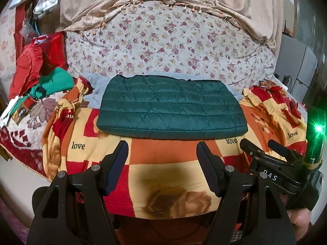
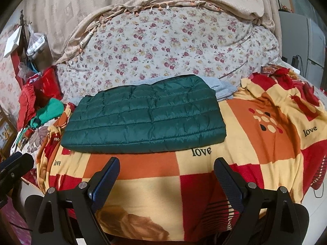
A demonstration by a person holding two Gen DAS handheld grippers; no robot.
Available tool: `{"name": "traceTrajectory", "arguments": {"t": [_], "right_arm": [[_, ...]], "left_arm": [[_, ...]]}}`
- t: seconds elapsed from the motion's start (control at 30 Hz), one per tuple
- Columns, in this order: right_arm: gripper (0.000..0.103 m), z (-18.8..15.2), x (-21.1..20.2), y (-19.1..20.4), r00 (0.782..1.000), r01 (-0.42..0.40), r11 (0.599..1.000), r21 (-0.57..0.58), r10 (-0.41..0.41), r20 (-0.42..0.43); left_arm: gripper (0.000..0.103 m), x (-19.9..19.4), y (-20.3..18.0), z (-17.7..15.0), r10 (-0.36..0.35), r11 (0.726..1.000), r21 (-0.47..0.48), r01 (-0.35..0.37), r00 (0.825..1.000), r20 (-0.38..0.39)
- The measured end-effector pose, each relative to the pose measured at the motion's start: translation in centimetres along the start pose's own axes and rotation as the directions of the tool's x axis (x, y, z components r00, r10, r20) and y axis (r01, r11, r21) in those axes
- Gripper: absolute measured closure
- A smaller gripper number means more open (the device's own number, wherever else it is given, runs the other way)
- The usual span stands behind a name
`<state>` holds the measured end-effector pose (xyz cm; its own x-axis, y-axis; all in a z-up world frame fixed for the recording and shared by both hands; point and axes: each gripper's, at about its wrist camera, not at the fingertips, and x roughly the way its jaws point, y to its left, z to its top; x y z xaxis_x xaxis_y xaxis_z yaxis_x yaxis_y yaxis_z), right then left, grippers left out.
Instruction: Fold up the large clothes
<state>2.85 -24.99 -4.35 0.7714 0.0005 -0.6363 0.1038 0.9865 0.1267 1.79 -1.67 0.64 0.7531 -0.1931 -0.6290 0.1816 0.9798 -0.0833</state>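
Observation:
A dark green quilted jacket [image 1: 171, 106] lies folded into a flat rectangle on the orange, red and yellow "love" blanket [image 1: 159, 163]. It also shows in the right wrist view [image 2: 145, 118]. My left gripper [image 1: 162, 149] is open and empty, a little short of the jacket's near edge. My right gripper [image 2: 166, 165] is open and empty, also just short of that edge. The right gripper shows at the right of the left wrist view [image 1: 263, 143]. The left gripper's tip shows at the left edge of the right wrist view [image 2: 18, 161].
A floral quilt [image 1: 163, 40] is heaped behind the jacket. A light blue cloth [image 2: 220, 87] lies under the jacket's far side. Red and green clothes [image 1: 40, 71] are piled at the left. A white appliance [image 1: 300, 71] stands at the right.

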Motion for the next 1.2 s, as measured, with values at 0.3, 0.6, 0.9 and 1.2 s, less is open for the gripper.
{"name": "traceTrajectory", "arguments": {"t": [0.3,0.6,0.9,1.2], "right_arm": [[0.011,-0.1,0.1,0.4,1.0,0.013,1.0,-0.01,-0.013,-0.006],[0.011,-0.3,0.2,0.9,1.0,0.028,0.999,-0.037,-0.028,-0.009],[0.011,-0.9,0.7,2.0,0.999,0.047,0.994,-0.103,-0.048,-0.013],[0.011,-0.9,1.3,1.4,0.997,0.057,0.996,-0.07,-0.06,-0.041]], "left_arm": [[0.034,0.4,-0.2,-0.3,0.028,0.999,0.018,-0.029,0.999,0.019],[0.034,1.0,0.1,-1.0,0.065,0.997,0.03,-0.065,0.998,0.01],[0.034,2.2,0.1,-1.6,0.086,0.996,0.041,-0.085,0.995,-0.04],[0.034,3.2,0.1,-1.9,0.106,0.994,0.047,-0.102,0.991,-0.08]]}}
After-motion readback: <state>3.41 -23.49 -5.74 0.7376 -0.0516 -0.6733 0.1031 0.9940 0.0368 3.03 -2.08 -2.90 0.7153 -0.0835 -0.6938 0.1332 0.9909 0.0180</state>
